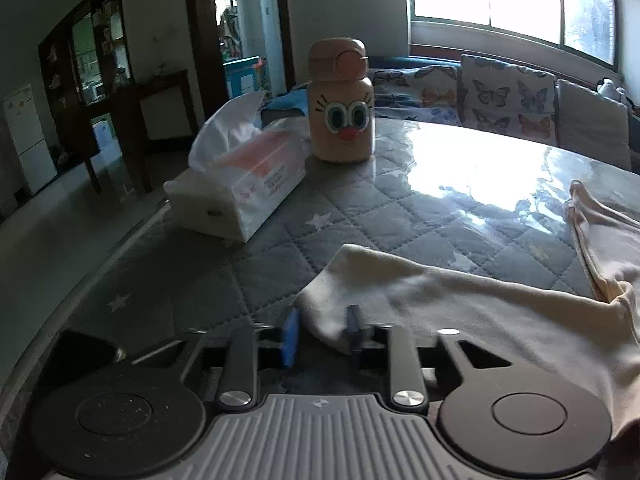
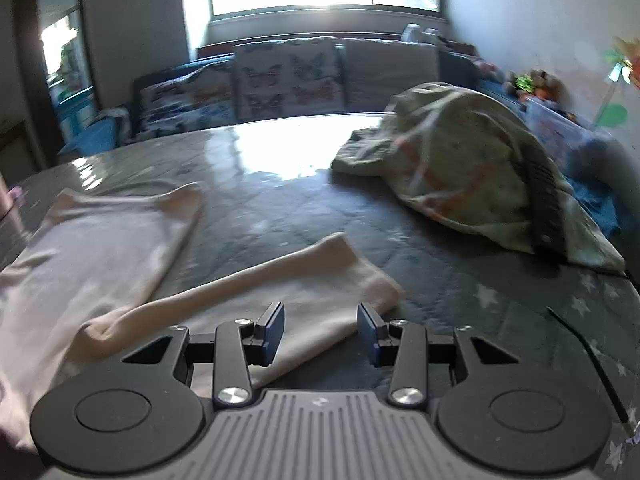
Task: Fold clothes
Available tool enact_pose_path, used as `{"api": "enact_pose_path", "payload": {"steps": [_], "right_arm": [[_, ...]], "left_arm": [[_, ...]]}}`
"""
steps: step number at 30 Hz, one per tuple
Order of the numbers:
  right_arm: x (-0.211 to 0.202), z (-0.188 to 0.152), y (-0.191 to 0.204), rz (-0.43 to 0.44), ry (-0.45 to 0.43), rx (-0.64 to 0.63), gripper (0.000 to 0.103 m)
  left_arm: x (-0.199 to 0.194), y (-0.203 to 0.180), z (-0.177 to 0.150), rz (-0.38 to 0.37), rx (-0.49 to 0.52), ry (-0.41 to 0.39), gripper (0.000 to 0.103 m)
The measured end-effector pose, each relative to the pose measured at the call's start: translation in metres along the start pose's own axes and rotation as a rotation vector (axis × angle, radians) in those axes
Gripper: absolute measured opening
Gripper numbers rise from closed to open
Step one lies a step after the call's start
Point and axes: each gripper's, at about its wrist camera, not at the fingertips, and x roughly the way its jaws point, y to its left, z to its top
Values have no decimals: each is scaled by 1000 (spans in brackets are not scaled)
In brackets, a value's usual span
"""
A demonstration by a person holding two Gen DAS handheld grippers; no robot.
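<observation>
A cream garment point(image 1: 460, 304) lies flat on the grey quilted table point(image 1: 240, 280). In the left wrist view, my left gripper point(image 1: 322, 330) has its blue pads point(image 1: 291, 334) either side of the left sleeve cuff, with cloth between them; the jaws stand partly apart. In the right wrist view, the same garment point(image 2: 100, 248) shows with its right sleeve point(image 2: 312, 280) stretched out. My right gripper point(image 2: 322, 330) is open, just over the sleeve's end, holding nothing.
A tissue pack point(image 1: 236, 188) and a beige cartoon-face bottle point(image 1: 342, 100) stand at the table's far left. A crumpled patterned cloth pile point(image 2: 472, 176) sits at the far right. A butterfly-print sofa point(image 1: 504, 96) lies behind the table. A black cable point(image 2: 592, 364) runs near the right edge.
</observation>
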Motion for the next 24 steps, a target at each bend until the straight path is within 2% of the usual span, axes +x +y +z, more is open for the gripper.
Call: {"api": "enact_pose_path", "payload": {"steps": [2,8,10,11,12,14,15,20,24], "right_arm": [[4,1,-7,-14,-1,25,41],[21,5,-20,-39,1,76,40],[26,6,-22,-40,6,83,37],[28,6,-21,-45,8,81,31],[30,6,-21,-52,9,76,19],[33,6,-19,-65,7,66,9],[33,7,-18,-72,4,61,7],[25,10,-18,-160,-42,45,6],[31,4,-25,-161,-14,54,9]], "left_arm": [[0,-2,0,13,12,-5,6],[0,3,-2,52,-5,-12,4],[-1,5,-3,62,-5,-12,4],[-2,6,-4,68,-4,-13,4],[-2,8,-4,70,-7,-12,4],[-3,11,-5,75,-11,-10,4],[-4,12,-6,78,-10,-9,4],[-5,15,-10,94,7,-10,4],[-5,11,-10,97,31,-7,5]]}}
